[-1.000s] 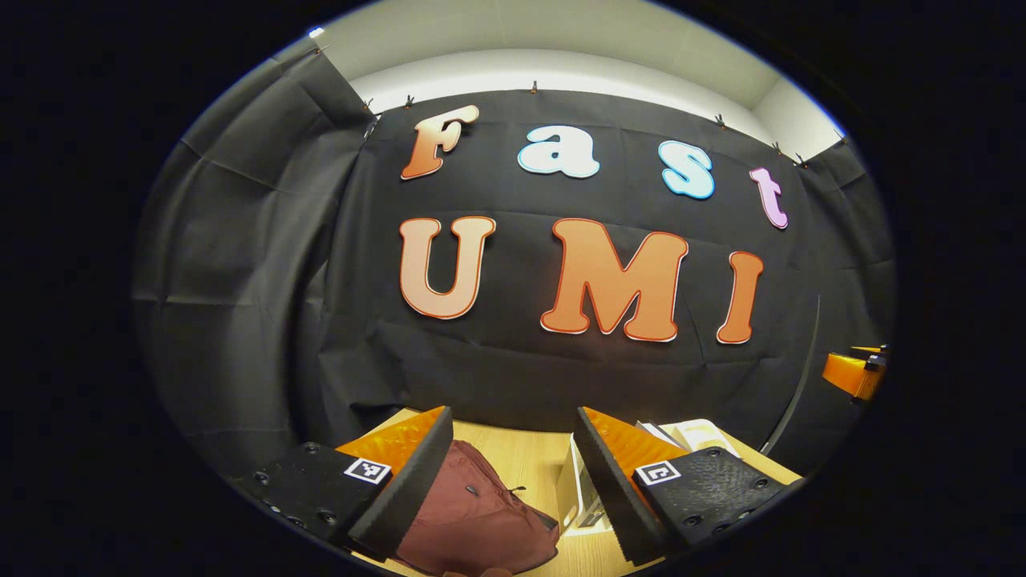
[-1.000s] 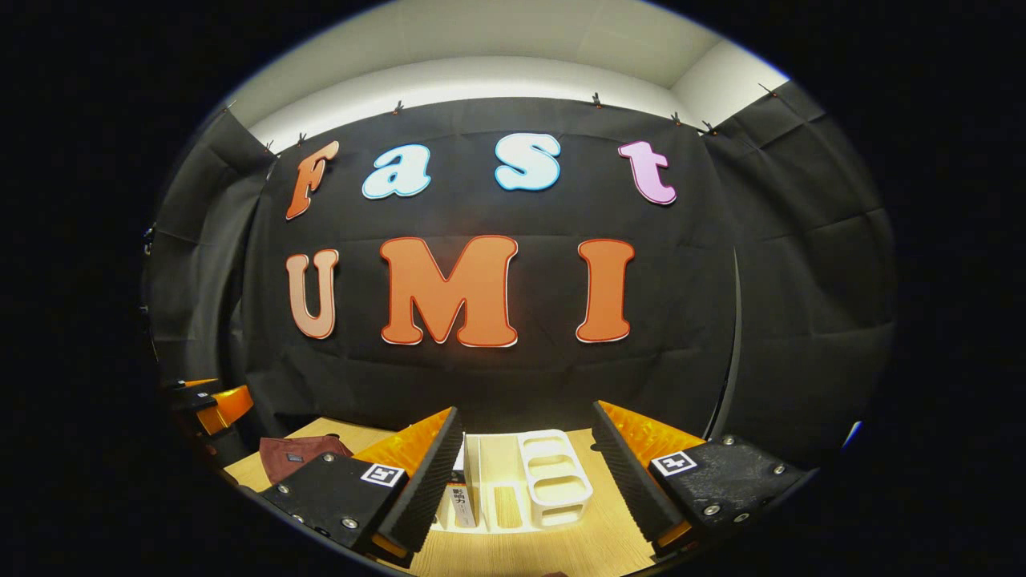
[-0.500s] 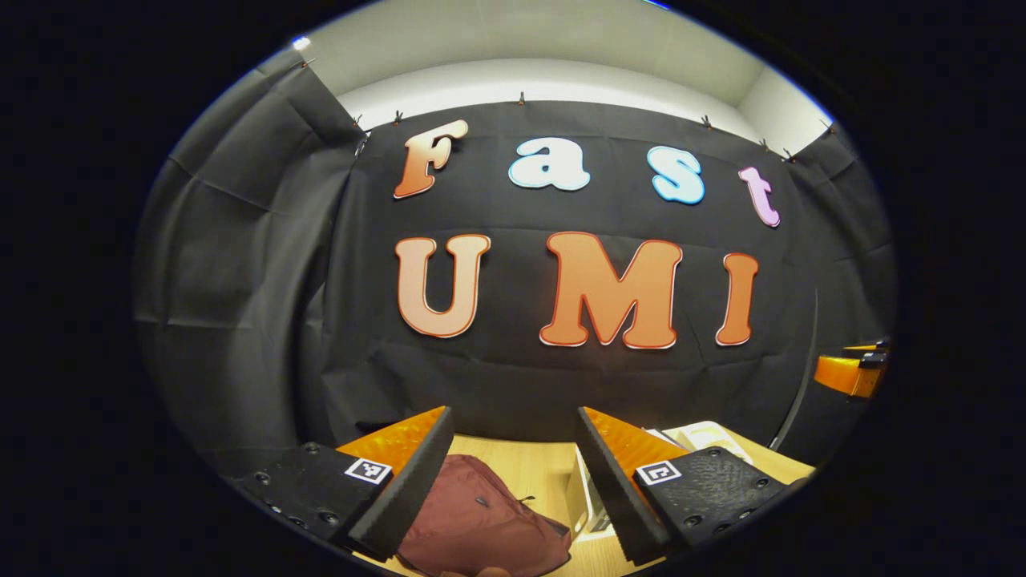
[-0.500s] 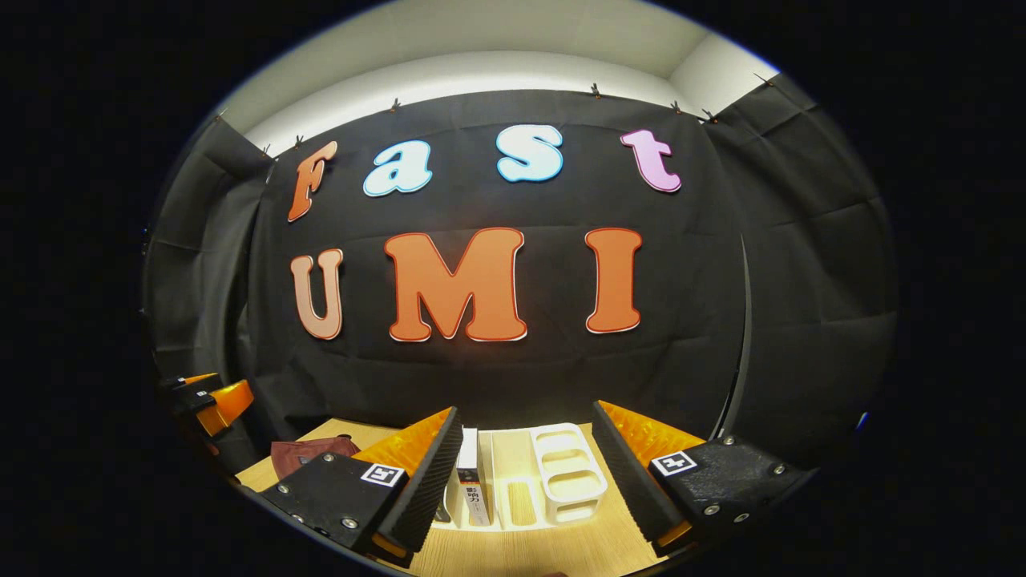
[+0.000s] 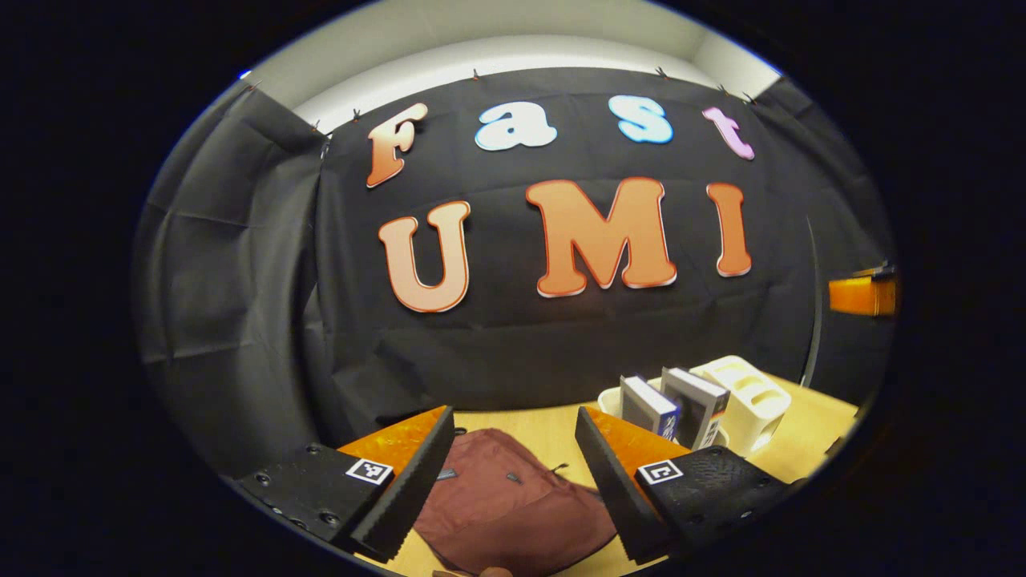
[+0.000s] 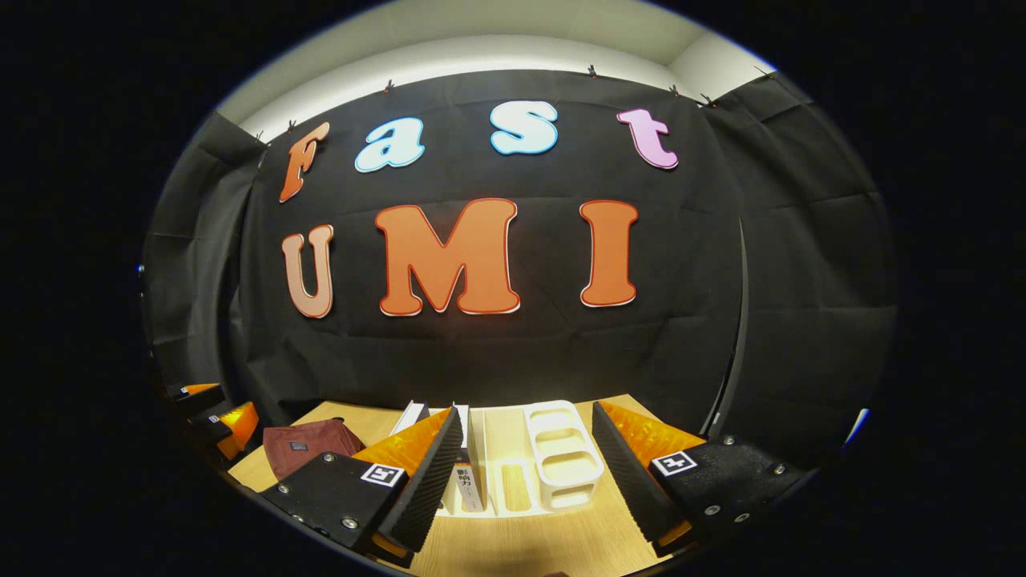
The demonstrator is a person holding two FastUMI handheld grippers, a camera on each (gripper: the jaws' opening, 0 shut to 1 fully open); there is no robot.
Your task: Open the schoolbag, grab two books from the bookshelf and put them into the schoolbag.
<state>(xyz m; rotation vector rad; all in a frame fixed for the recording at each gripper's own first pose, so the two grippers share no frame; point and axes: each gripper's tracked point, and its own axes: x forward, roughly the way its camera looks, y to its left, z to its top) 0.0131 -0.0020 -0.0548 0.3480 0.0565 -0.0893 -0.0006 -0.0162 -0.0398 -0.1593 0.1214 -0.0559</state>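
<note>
In the left gripper view, the left tongs [image 5: 513, 449] sit at the bottom of the picture with their two black-padded, orange-backed fingers spread wide apart and nothing between them. Seen through the gap, the dark red fabric schoolbag [image 5: 513, 513] lies flat on the light wooden worktop [image 5: 521, 425]; its zip is shut as far as can be seen. To the right of the schoolbag, behind the right-hand finger, stands the white plastic bookshelf [image 5: 741, 401]. Two upright books [image 5: 673, 405] with dark covers and white page edges stand side by side in its left compartments, tilted slightly. The compartments at the right end of the bookshelf hold nothing. At the far right edge an orange part of the right tongs [image 5: 862, 295] is visible, well above the worktop; its fingers cannot be made out there.

In the right gripper view, the left tongs [image 6: 212, 413] appear at the far left edge as orange and black parts, near the schoolbag [image 6: 309, 445], which lies on the worktop [image 6: 545, 541] at the left. The right tongs [image 6: 529, 465] occupy the bottom centre, fingers spread wide and holding nothing. The bookshelf [image 6: 561, 457] stands directly ahead between the fingers. The books [image 6: 465, 473] stand at its left end, partly hidden by the left-hand finger. The tongs are apart from the bookshelf and the books.
</note>
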